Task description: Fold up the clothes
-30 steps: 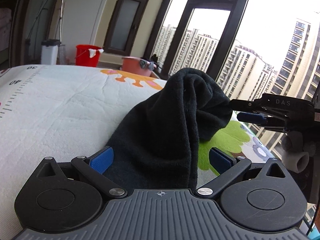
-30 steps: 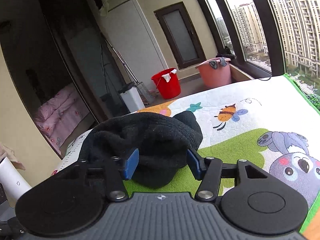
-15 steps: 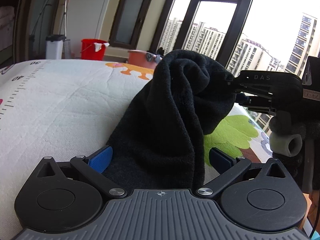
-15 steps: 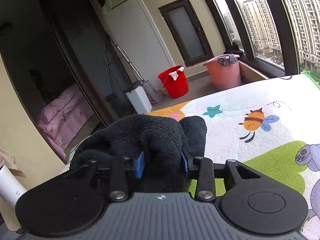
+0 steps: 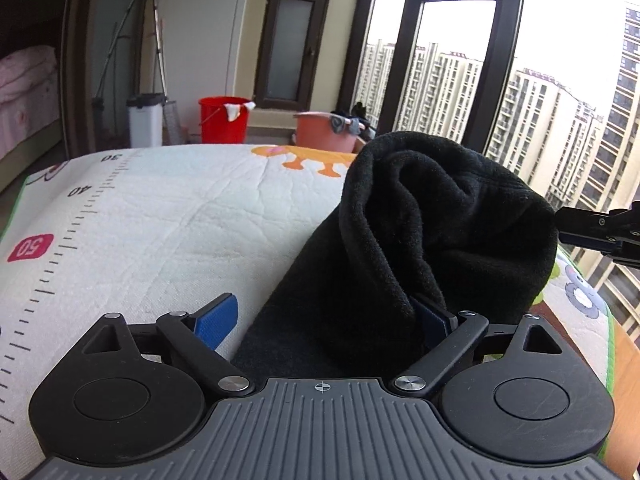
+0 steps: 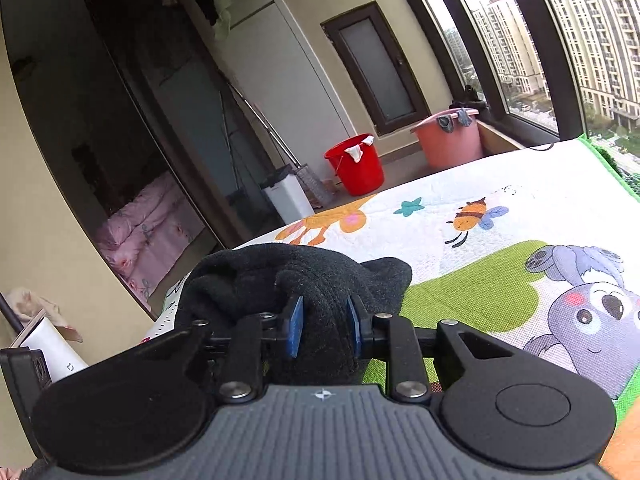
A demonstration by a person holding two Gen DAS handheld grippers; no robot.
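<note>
While right tongs [image 6: 323,330] pinch 1 bunched fold of black garment [image 5: 432,240] aloft, left tongs [image 5: 320,316] stand spread: thick fleece may slip, collapsing onto play mat [image 5: 168,216].

Numbers 30, 40, 50 (last in red) along the mat [image 5: 168,216] ruler.

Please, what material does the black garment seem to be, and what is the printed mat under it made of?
The black garment looks like fleece or terry knit: matte, with a fuzzy nap and soft, thick folds. The printed mat seems to be a woven or quilted fabric: a fine grainy texture, shallow creases and flat cartoon prints show on it. The exact fibres cannot be told.
</note>
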